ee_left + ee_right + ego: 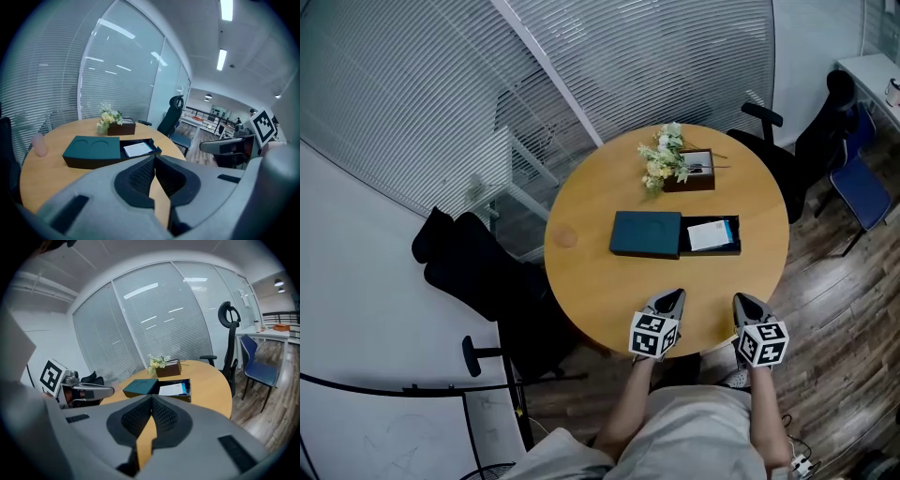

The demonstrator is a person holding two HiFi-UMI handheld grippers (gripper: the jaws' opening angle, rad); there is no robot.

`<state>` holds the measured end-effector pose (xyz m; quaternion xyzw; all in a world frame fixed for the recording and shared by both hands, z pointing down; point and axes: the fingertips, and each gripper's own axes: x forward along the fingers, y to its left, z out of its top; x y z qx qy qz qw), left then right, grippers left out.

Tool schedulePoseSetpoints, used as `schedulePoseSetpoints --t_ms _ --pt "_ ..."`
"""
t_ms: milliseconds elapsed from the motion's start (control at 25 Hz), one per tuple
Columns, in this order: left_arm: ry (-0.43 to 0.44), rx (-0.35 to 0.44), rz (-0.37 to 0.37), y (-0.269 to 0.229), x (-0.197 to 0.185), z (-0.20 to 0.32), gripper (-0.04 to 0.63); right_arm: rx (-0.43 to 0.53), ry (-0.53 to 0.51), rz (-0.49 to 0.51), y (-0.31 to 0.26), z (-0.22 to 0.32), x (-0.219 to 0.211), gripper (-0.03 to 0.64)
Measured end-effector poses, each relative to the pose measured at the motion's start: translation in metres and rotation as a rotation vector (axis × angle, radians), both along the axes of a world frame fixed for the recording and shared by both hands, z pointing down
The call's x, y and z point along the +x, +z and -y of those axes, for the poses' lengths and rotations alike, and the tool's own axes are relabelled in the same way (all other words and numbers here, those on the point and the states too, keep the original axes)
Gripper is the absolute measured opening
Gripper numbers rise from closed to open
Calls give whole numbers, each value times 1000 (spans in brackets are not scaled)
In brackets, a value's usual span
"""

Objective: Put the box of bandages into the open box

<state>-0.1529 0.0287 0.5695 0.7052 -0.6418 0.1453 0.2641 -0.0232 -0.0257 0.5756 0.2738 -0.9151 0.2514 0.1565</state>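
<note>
Office room with slatted glass walls; a round wooden table point(600, 291) stands in the middle.

1. Task item. The box of bandages point(711, 234) is a flat white carton with a blue end. It lies flat inside the open box point(710, 252), a dark tray right of the table's centre. Judged from this position, the placement is complete.
2. Handling. The carton is probably light and stiff, made of thin card that dents under hard pressure, with smooth faces that may slip. If it must be moved, grip across the two long edges with moderate force. The tray walls stand close around it, so one end would likely need lifting first.
3. Cover. The dark green cover point(646, 233) lies on the table against the tray's left side, leaving the compartment exposed.
4. Other items. A brown planter point(694, 178) with pale flowers point(662, 157) stands beyond the tray. A small pink cup point(567, 237) stands near the left rim, well apart from the box.
5. Grippers. The left gripper point(677, 293) and the right gripper point(739, 299) hover at the near table edge, well apart from the tray. Each has its jaws pressed together with nothing between them.
6. Surroundings. Dark chairs point(478, 267) stand around the table
</note>
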Motion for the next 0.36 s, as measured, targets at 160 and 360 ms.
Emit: schedulePoseSetpoints --t_ms 160,360 --pt "0 0 2 -1 0 1 10 0 -10 -4 1 -2 -2 -3" --pt "5 0 -1 0 1 1 11 2 -16 -1 0 -2 -2 -3"
